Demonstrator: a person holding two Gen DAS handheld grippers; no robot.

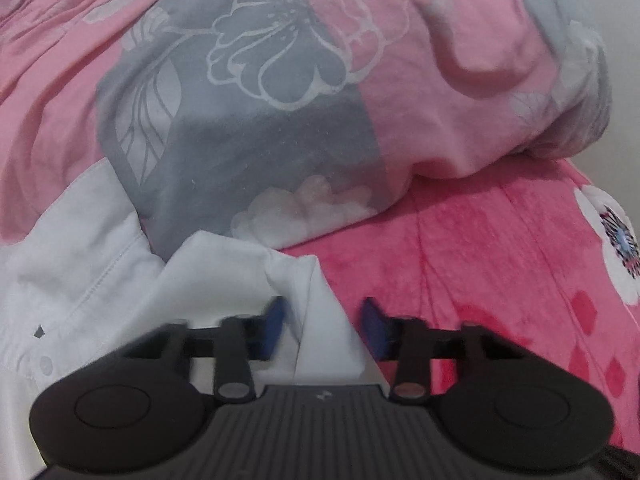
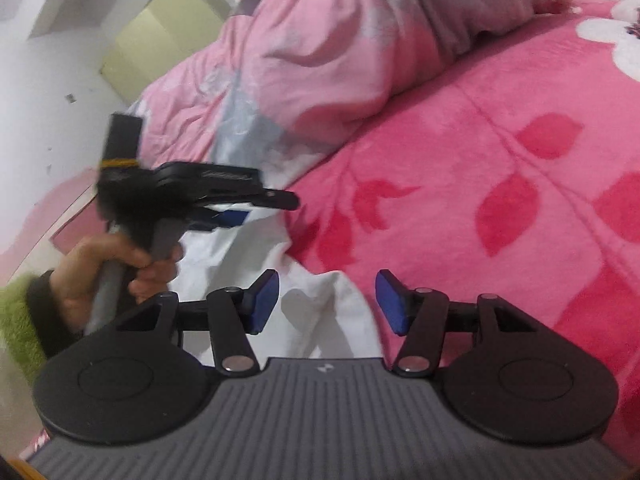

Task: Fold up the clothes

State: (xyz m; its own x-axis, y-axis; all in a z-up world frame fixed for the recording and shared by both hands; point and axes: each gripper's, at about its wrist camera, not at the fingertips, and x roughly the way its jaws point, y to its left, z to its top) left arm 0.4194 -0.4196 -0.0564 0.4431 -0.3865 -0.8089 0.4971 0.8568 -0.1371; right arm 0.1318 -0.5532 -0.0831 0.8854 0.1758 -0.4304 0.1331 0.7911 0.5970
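White garment [image 1: 100,272], plain. Quilt [image 1: 280,92]: pale pink and grey panels, white outlined flowers and leaves. Bed blanket [image 2: 500,184]: hot pink plush, darker red-pink leaf sprigs, white flower with dark centre. Hand-held gripper pads [image 2: 264,306] blue, bodies black. Sleeve [image 2: 18,320] green fleece. Box [image 2: 160,40] pale yellow

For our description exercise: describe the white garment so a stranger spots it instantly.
Start at the pink fleece blanket with red leaves. At its edge, beside the rumpled pink-and-grey floral quilt, lies the white shirt: the only plain white, buttoned fabric.
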